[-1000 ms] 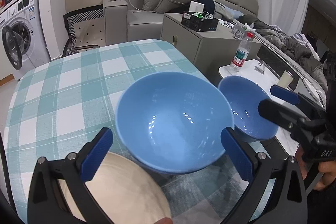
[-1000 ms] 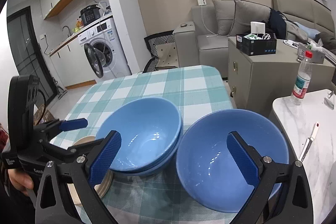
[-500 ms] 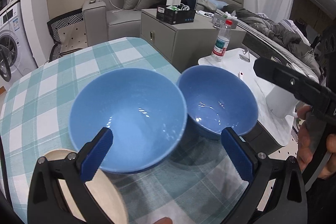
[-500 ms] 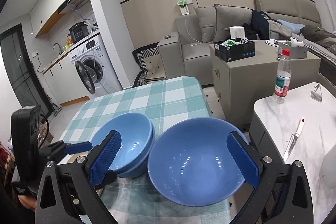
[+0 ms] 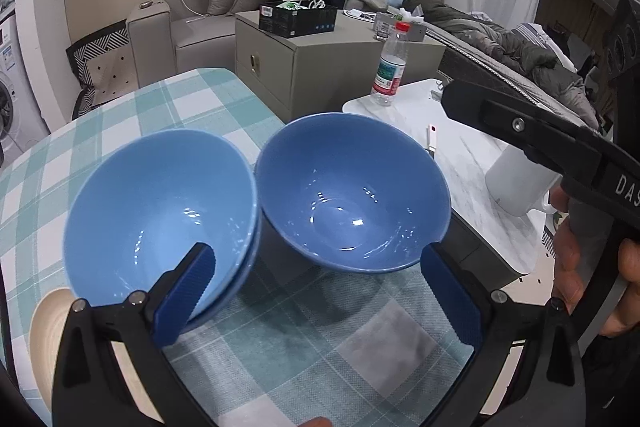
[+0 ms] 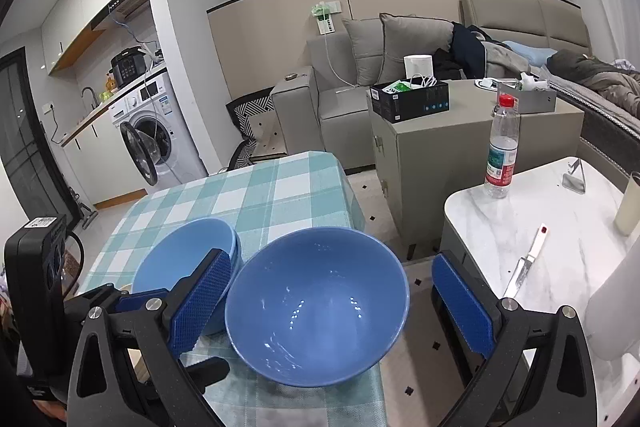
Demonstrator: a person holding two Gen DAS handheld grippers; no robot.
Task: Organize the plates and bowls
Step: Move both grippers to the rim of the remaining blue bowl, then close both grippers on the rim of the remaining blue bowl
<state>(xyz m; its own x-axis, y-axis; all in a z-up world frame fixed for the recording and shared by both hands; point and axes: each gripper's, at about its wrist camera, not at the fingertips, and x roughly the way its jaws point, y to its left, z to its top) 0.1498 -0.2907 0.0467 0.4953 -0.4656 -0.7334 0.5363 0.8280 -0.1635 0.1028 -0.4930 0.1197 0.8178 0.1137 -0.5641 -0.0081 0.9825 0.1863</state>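
Two blue bowls [image 5: 160, 211] sit stacked, mouths up, left on the checked table [image 5: 120, 115]. Another bowl [image 6: 316, 311] sits beside them at the table's right edge, mouth up. Both the left gripper [image 5: 316, 291] and right gripper [image 6: 332, 307] gape wide, holding nothing.

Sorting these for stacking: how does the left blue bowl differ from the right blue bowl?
The left blue bowl is a lighter blue and already sits nested in another bowl; the right blue bowl is darker and stands alone. The left one sits further in on the checked tablecloth; the right one sits at the table's edge. Both are empty, upright and glossy, with rims nearly touching.
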